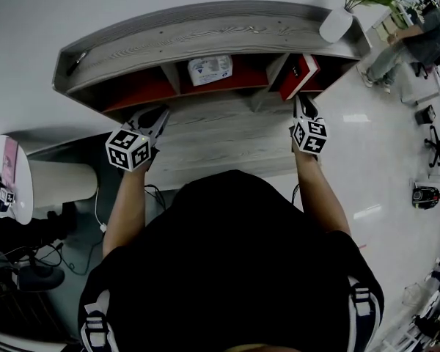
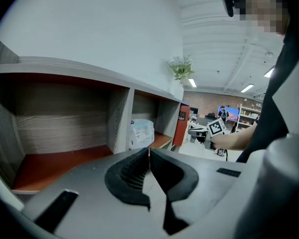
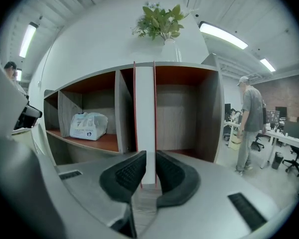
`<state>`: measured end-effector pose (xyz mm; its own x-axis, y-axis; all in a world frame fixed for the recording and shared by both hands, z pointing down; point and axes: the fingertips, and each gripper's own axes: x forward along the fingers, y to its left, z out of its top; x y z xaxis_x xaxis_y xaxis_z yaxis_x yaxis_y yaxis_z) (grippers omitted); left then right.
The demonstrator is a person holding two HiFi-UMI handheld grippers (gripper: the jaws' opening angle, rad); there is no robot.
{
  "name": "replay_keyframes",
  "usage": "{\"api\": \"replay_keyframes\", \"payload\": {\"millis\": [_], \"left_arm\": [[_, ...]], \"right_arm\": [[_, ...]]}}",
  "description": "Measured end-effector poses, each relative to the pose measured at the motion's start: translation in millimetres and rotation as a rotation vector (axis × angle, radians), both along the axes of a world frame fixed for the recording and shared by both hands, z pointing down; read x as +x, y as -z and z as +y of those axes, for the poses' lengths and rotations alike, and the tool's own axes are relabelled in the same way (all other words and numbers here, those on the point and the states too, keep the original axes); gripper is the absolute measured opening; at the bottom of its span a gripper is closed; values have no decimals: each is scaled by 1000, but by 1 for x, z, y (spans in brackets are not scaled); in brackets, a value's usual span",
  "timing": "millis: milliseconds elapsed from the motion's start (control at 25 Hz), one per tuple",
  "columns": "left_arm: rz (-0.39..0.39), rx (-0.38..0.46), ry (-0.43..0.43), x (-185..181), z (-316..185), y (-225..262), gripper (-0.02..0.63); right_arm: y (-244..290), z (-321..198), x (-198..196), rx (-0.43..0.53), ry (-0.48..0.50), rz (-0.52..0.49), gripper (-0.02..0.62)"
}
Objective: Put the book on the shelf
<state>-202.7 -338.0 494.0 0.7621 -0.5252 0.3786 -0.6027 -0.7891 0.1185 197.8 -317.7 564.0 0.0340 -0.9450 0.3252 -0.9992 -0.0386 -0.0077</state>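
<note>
The right hand-held gripper (image 3: 149,156) is clamped on the book (image 3: 144,108): both dark ribbed pads press against its red covers, with the white page edge facing back between them. The book stands upright, its top close under the shelf's upper board. It sits at the mouth of the right-hand compartment, just beside the divider that separates this compartment from the middle one. Whether its lower edge rests on the red compartment floor cannot be told, since the jaws cover it.

The left hand-held gripper (image 2: 149,152) is closed with nothing in it, its two pads meeting at the tips. It is held in front of the left compartment, well apart from the book, over the wood-grain worktop (image 1: 205,141).

The shelf (image 1: 205,35) is a long grey wood-grain unit standing on the worktop against a white wall. It has three open compartments, each with a red floor. The left one holds nothing, while a white packet (image 3: 88,126) with blue print lies in the middle one.

On the shelf's top board, above the right end, stands a green plant (image 3: 161,21) in a white pot (image 1: 336,24). Beyond the right end of the shelf, a person (image 3: 249,123) in a grey shirt and cap stands on the pale floor, near desks and office chairs.
</note>
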Motion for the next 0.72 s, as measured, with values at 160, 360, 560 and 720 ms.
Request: {"api": "replay_keyframes", "payload": {"millis": [160,360,560,720], "left_arm": [[-3,-1,7,-1,9,1,26],[-5,-6,10,2,17,2,26],[-1,-4,3,10,26,4,26],[-1,-7,2,15,32,5,26]], "right_arm": [[6,6,1,11,4,-2,60],[6,16,0,9,15,-11,51],[11,26,-3,15,37,-16,41],[17,33,-4,30,52,-24,34]]}}
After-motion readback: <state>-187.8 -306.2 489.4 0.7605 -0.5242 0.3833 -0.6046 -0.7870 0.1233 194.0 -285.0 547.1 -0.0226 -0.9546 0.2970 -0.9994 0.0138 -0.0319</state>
